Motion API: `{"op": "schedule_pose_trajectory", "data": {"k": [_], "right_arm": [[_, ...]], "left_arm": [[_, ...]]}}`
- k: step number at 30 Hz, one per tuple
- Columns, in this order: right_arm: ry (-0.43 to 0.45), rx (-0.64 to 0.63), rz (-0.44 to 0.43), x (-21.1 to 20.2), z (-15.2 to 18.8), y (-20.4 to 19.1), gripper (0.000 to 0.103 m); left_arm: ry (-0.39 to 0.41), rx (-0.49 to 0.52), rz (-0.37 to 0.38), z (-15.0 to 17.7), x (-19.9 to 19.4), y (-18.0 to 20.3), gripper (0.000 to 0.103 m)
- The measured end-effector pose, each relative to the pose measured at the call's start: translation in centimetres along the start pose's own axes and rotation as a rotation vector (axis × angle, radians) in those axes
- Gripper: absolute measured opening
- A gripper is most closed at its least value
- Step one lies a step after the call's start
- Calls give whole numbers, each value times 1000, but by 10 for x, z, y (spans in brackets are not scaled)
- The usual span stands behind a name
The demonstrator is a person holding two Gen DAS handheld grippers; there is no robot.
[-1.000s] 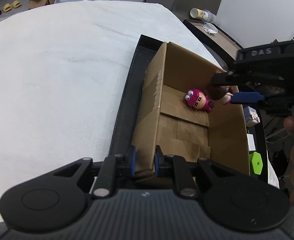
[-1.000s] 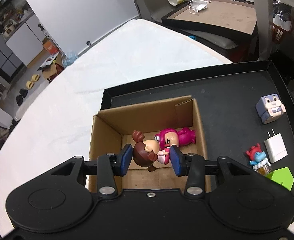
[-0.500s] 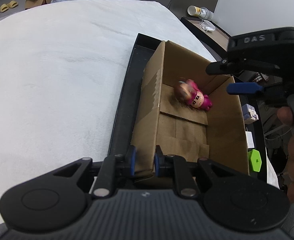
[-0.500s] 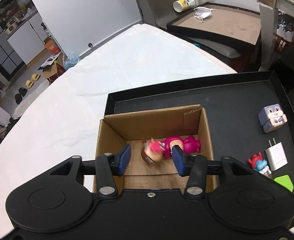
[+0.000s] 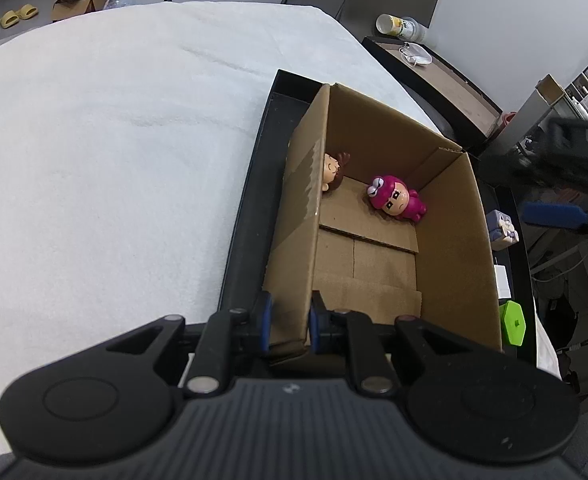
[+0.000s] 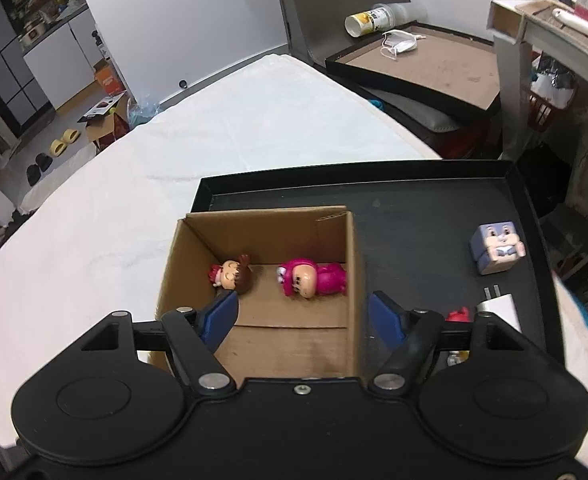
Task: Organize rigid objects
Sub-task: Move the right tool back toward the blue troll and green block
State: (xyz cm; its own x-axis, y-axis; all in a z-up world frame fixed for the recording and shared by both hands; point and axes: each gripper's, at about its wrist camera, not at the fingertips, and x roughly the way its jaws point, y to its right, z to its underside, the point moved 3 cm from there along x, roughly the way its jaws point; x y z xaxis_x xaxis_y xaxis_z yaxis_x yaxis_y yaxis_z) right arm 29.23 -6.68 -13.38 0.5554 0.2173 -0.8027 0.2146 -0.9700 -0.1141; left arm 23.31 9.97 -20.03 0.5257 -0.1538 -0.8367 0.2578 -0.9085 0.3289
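Clamping the near wall of the open brown cardboard box, the left gripper has its blue pads closed on the corrugated edge, one pad outside and one inside. From this view the box wall hides most of the brown-haired toy figure, leaving only its head visible in the far left corner. The glossy pink plastic doll figure lies on its back on the box floor near the far wall, well apart from the left gripper. At the right edge the right gripper is blurred and cut off, so only one blue pad is clear there.

In the right wrist view the right gripper is spread wide and holds nothing, hanging above the box with both figures beyond its fingertips. The box stands in a shallow black tray on the bench covered in white fleecy cloth. On the tray lie a grey-blue cube-shaped rabbit toy and a white plug adapter; a small red-topped figure is mostly hidden behind the finger. A lime-green hexagonal block sits past the box's right wall.
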Motion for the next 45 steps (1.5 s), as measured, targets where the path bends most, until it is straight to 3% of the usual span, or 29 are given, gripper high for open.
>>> {"op": "schedule_pose_trajectory", "data": {"k": [9,18,36,45], "right_arm": [[41,40,41,-26,5,45,85],[46,113,92,-35,14,94,91],[-42,316,75,-26,52,179,92],[-105,362,51,-11,67,194,92]], "left_arm": [[2,13,-23,-1,0,5,17],[2,11,-45,0,0,7,17],[10,21,-95,2,-2,15,16],[13,-1,-114,2,-3,18,16]]}}
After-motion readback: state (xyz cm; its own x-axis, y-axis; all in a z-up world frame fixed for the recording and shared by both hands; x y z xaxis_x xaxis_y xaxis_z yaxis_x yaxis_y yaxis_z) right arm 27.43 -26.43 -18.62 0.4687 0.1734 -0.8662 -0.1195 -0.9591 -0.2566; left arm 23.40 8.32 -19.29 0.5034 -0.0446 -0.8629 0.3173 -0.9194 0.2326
